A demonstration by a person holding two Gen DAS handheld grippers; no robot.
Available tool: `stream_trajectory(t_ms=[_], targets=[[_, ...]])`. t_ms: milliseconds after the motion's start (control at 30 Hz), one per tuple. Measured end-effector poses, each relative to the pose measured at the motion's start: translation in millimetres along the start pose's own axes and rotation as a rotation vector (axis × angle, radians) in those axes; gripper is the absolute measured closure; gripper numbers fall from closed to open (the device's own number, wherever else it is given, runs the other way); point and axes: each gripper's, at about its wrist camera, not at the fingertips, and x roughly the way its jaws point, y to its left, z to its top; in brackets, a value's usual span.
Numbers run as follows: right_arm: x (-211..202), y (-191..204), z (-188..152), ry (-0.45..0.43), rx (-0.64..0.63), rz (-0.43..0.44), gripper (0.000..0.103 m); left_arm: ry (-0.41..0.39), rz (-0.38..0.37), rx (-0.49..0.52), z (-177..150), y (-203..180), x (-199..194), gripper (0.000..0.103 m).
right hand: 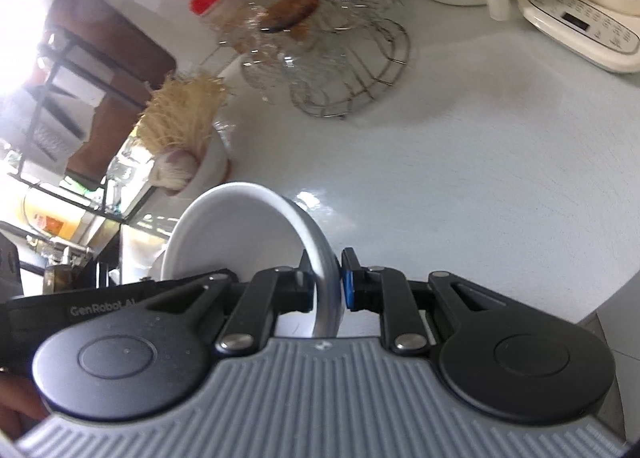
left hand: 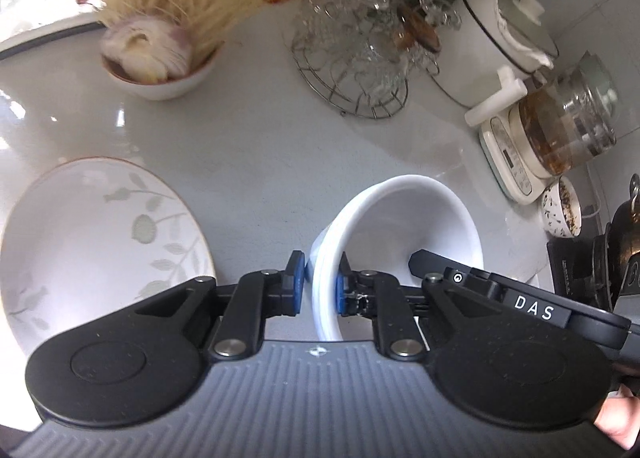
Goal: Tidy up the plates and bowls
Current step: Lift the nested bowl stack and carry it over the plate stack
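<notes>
A plain white bowl [left hand: 420,217] hangs tilted on its side above the counter, gripped from both sides. My left gripper [left hand: 320,282] is shut on its near rim, blue pads pressing on either side of the wall. In the left wrist view a black finger [left hand: 424,260] of the other gripper reaches inside the bowl from the right. In the right wrist view my right gripper [right hand: 327,282] is shut on the rim of the same bowl [right hand: 240,234]. A white plate [left hand: 100,238] with a pale leaf pattern lies flat on the counter to the left.
At the back stand a bowl of garlic and dry noodles [left hand: 160,57], a wire basket of glassware [left hand: 352,57], a white pot [left hand: 492,41], a glass kettle on its base [left hand: 560,129] and a small patterned cup [left hand: 560,213]. The counter edge [right hand: 600,306] runs at the lower right.
</notes>
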Motion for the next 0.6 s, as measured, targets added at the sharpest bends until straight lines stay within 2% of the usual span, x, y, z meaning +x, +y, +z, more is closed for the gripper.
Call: stream_trajectory(t_ms=[300,600], targets=[[-6.7,45.3,2.4,-0.009,-0.109,0.038,0.086,-0.09,0.005,-0.061,-7.8,26.3,-44.2,0.086],[13.6,81.7,-14.6,0.037,-0.178,0.088,0.085,-0.17,0.029,-0.15,-32.8,72.3,-69.1,0.085]])
